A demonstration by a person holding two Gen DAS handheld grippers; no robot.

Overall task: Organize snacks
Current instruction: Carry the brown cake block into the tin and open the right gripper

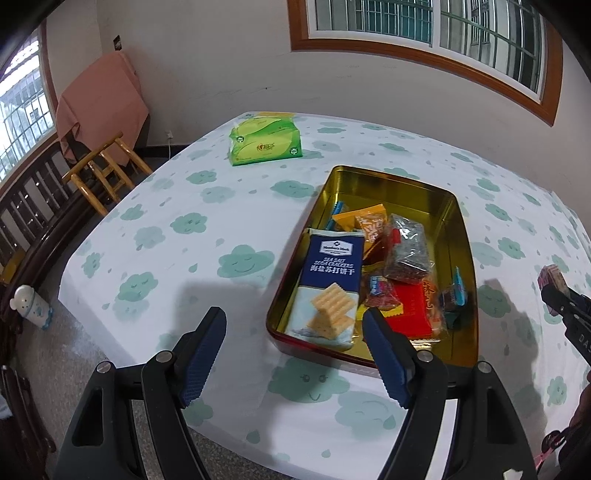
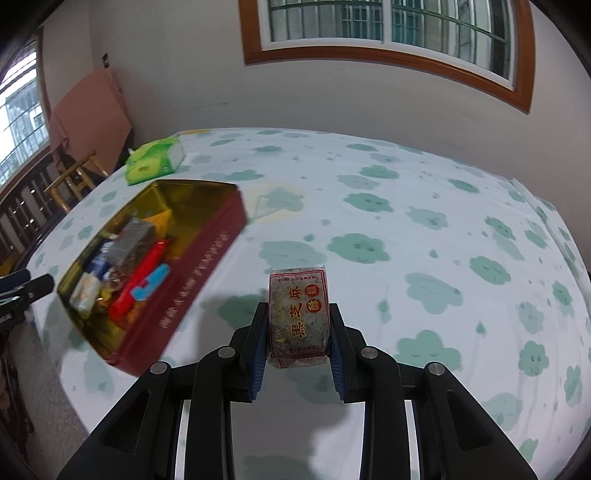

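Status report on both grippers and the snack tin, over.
Left gripper open, empty. Right gripper shut on sesame snack pack. Tin part full. Nothing in the way.

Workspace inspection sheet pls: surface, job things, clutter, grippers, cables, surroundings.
Surface: table under a white cloth with green cloud print.
Job's things: open gold tin with red outside, holding a soda cracker box and mixed wrapped snacks; one sesame snack pack outside the tin.
Clutter: green tissue pack at the far side of the table.
Grippers: left gripper open and empty, near the tin's near end; right gripper shut on the sesame snack pack, above bare cloth.
Cables: a white cord at the wall socket.
Surroundings: barred window, wooden chair draped in pink cloth.
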